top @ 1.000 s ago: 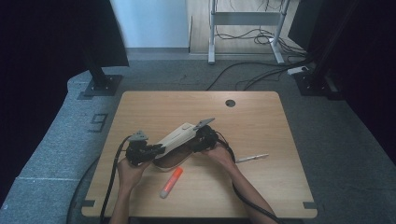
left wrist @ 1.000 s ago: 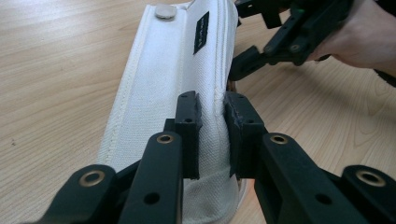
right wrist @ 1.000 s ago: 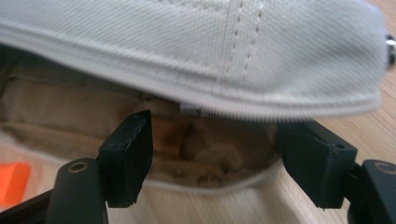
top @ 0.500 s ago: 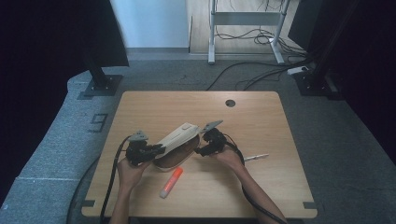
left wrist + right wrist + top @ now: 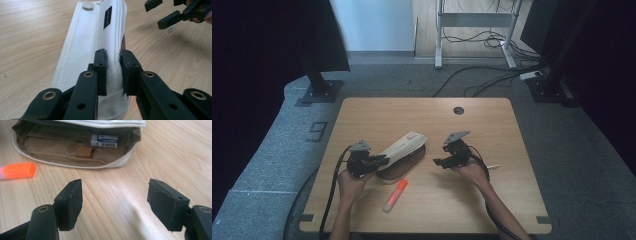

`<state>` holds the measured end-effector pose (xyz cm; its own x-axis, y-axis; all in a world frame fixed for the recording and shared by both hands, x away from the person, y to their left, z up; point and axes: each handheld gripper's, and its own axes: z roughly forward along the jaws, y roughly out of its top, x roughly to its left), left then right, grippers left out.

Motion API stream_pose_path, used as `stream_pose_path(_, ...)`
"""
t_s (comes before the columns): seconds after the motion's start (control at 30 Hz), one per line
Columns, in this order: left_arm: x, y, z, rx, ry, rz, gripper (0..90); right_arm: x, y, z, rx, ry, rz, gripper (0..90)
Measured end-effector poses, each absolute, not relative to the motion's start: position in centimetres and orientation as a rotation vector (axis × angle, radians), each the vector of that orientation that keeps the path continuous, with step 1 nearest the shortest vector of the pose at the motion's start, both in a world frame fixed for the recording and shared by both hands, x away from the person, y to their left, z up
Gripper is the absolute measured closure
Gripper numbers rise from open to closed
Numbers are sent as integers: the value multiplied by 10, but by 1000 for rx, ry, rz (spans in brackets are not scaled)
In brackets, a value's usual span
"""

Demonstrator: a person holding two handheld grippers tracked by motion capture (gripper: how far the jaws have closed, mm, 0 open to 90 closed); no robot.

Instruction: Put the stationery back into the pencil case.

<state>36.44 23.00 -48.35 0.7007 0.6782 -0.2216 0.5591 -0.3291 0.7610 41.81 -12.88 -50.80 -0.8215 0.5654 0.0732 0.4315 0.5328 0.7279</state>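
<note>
1. The left hand-held gripper [image 5: 113,75] is clamped on the white flap of a pencil case [image 5: 402,152], holding the lid raised above the open pouch, which lies on the counter [image 5: 492,210] left of centre, toward the near edge.

2. The right hand-held gripper [image 5: 451,156] has pulled back from the case over the past second; it now hovers over bare wood to the case's right, jaws apart and holding nothing.

3. An eraser [image 5: 104,140] in a blue-and-white sleeve lies inside the brown lining, seen in the right gripper view past the open mouth of the case.

4. An orange marker [image 5: 395,195] lies on the counter just in front of the case, near the front edge; a pen [image 5: 493,166] rests just behind the right hand, toward the right edge.

5. The retreat with empty jaws suggests that one item is already stowed. With the flap held up, the likely next call is a pick of the marker or the pen, though which one cannot be told.
</note>
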Motion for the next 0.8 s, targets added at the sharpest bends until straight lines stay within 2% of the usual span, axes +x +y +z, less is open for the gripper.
stream_pose_path(0.8,364,230,-484,2022,948,168,763,394,-197,-507,945,2520,1134,284)
